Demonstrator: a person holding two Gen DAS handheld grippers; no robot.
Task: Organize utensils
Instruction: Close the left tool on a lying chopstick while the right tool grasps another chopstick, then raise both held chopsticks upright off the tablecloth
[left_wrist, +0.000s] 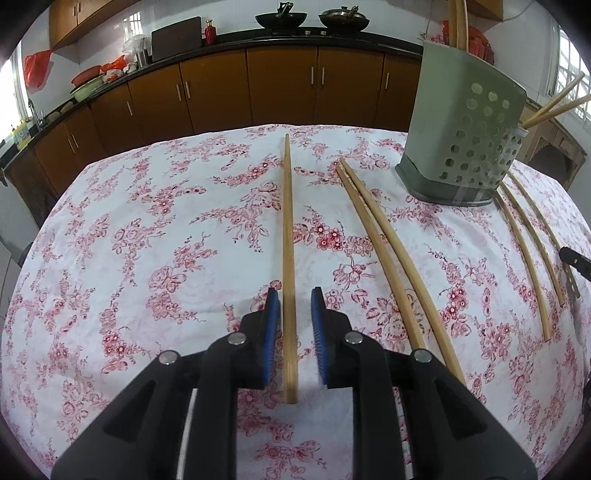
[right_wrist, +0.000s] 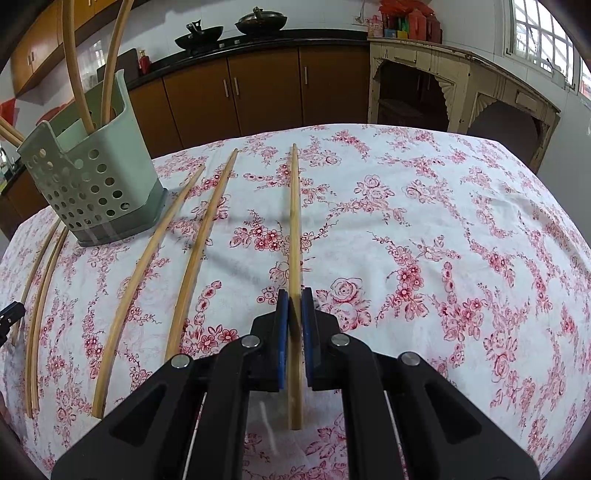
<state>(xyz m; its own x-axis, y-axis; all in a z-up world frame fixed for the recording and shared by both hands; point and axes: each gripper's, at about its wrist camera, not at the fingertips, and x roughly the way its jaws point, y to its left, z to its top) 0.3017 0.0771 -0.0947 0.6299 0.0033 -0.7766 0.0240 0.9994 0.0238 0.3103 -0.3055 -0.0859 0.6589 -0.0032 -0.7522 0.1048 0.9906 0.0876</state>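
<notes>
Several wooden chopsticks lie on the floral tablecloth (left_wrist: 147, 229). In the left wrist view my left gripper (left_wrist: 295, 295) is open, its blue pads either side of one chopstick (left_wrist: 288, 221) without touching it. In the right wrist view my right gripper (right_wrist: 294, 297) is shut on another chopstick (right_wrist: 294, 221), pads pressed against its sides. A green perforated utensil holder (left_wrist: 461, 136) stands at the back right in the left view and at the left in the right view (right_wrist: 92, 177), with several chopsticks standing in it.
A pair of chopsticks (left_wrist: 388, 251) and two more (left_wrist: 532, 251) lie right of my left gripper. In the right view two chopsticks (right_wrist: 195, 251) and a pair (right_wrist: 40, 302) lie to the left. Brown kitchen cabinets (left_wrist: 280, 88) stand beyond the table.
</notes>
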